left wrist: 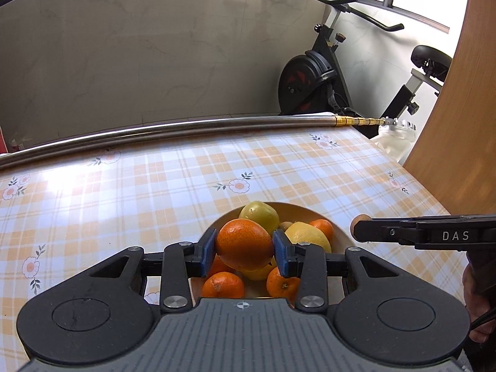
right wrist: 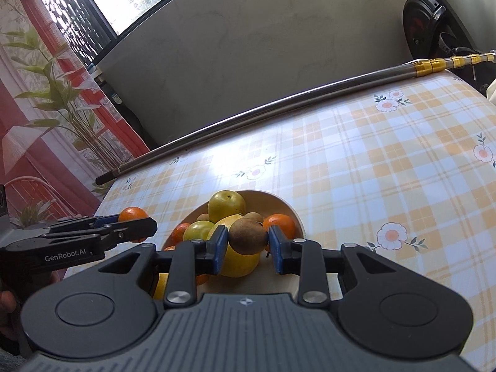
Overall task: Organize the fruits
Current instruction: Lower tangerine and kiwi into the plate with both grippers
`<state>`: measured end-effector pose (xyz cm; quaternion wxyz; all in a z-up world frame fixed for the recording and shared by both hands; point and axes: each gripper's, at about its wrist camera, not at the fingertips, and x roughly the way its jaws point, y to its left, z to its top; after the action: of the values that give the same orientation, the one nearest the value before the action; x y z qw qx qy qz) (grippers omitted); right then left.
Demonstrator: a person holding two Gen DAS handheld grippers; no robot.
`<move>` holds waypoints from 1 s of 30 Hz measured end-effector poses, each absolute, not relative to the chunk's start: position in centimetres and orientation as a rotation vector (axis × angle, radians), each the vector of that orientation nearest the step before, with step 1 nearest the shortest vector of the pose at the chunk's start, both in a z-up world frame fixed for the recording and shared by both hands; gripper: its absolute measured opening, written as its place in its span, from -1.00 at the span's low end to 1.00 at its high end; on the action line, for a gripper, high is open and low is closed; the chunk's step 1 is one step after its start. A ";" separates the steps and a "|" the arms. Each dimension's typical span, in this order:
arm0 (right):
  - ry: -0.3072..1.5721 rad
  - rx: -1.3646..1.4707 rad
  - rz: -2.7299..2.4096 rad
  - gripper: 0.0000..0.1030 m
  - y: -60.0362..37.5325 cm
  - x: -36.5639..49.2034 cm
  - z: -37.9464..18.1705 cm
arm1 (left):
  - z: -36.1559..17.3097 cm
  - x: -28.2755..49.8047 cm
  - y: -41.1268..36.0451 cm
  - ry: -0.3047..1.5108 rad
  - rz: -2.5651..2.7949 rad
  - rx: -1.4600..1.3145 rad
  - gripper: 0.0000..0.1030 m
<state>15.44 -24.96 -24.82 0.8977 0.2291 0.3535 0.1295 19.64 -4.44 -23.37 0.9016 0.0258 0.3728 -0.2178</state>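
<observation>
Pinching an orange [left wrist: 244,244], left tongs [left wrist: 245,252] hover over the bowl [left wrist: 340,232]; right tongs [right wrist: 248,248] pinch a brown fruit [right wrist: 248,237].

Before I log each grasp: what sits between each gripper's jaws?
Left wrist view: the left gripper holds an orange above the bowl. Right wrist view: the right gripper holds a brown fruit.
</observation>
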 end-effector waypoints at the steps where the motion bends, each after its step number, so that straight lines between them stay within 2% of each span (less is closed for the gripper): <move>1: 0.733 0.476 0.269 -0.39 -25.0 15.4 -24.9 | -23.8 19.7 -4.5 0.781 -0.448 0.059 -0.20; 30: 0.778 0.513 0.271 -0.39 -25.6 15.7 -26.5 | -26.7 19.4 -7.1 0.837 -0.489 0.160 -0.20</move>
<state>15.68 -25.56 -26.49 0.8844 0.2467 0.3741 0.1303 19.36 -7.11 -26.69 0.8817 0.0767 0.4020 -0.2349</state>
